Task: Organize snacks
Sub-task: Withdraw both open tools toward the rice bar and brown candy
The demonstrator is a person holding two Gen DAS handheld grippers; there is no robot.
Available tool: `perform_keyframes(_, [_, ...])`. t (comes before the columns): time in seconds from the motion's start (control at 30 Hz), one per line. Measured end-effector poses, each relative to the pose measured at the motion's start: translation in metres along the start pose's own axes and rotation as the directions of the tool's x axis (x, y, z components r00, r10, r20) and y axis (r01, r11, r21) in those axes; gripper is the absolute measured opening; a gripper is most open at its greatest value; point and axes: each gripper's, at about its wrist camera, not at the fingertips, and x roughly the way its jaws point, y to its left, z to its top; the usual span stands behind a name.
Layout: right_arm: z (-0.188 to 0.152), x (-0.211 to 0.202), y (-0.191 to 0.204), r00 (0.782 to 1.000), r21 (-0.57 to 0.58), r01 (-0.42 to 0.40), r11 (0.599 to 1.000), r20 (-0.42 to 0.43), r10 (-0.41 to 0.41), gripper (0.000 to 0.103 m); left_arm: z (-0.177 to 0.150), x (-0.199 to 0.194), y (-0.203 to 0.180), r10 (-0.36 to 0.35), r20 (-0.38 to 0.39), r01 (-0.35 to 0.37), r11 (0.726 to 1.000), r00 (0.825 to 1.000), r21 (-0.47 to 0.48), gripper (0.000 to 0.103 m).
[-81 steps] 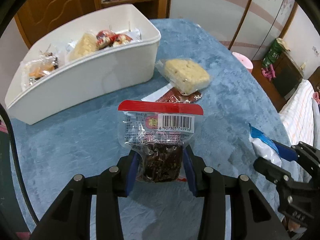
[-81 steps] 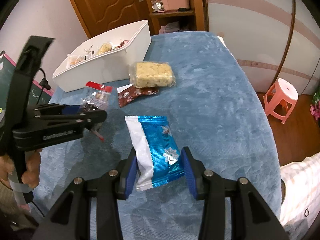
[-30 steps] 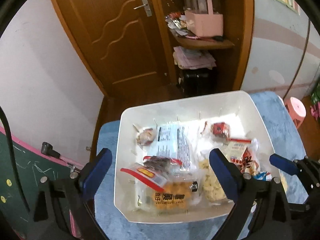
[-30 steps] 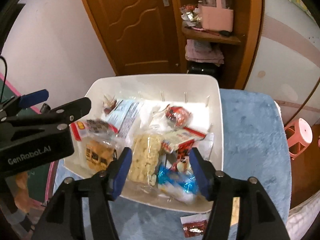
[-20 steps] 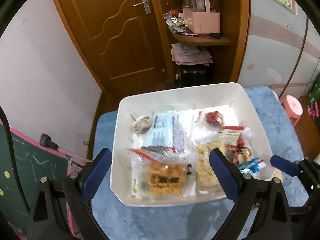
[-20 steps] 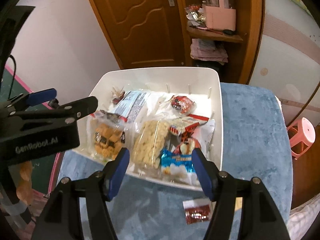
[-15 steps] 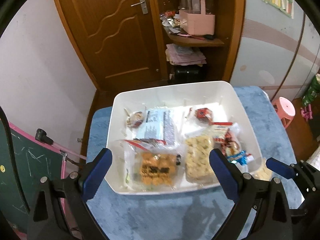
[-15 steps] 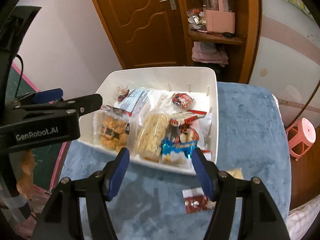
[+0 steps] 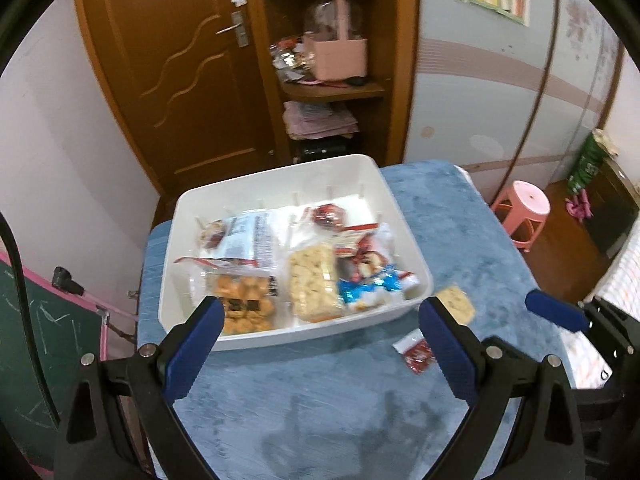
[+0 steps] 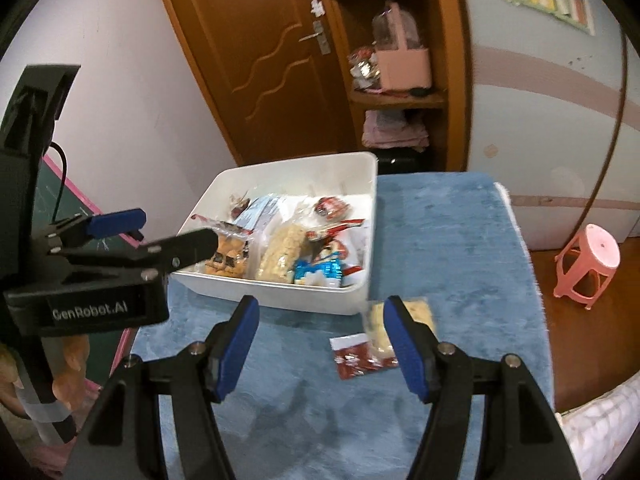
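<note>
Both tongs gaping empty above the counter (image 9: 460, 240)
Left tongs (image 9: 320, 332), reading "GenRobot.AI", and right tongs (image 10: 320, 336) are retreating from the white bin (image 9: 408, 216).

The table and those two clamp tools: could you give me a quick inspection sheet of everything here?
Surface: blue plush table cover, bare at the near end.
Job's things: white bin holding snack packets, among them a blue foil packet; a pale rice-cake packet and a small red packet lie outside it on the cover.
Clutter: nothing seen on the table beyond the snacks.
Grippers: left gripper and right gripper both open, holding nothing.
Cables: black cable beside the left gripper.
Surroundings: wooden door, shelf with pink box, pink stool.
</note>
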Motion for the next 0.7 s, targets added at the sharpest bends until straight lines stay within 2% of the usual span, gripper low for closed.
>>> perform_keyframes(0.3, [-0.016, -0.022, -0.029, 0.998, 0.003, 0.058, 0.998, 0.039, -0.059, 0.065, -0.012, -0.009, -0.045, -0.055, 0.020, 0.054, 0.997, 0.998, 0.060, 0.097])
perform_keyframes(0.53, [-0.031, -0.024, -0.050, 0.989, -0.027, 0.144, 0.989, 0.040, -0.143, 0.065, -0.022, 0.008, -0.068, -0.100, -0.011, 0.100, 0.993, 0.995, 0.056, 0.097])
perform_keyframes(0.7, [-0.039, -0.017, -0.072, 0.986, -0.013, 0.165, 0.986, 0.018, -0.164, 0.065, -0.030, 0.025, -0.078, -0.124, -0.035, 0.125, 0.991, 0.992, 0.042, 0.097])
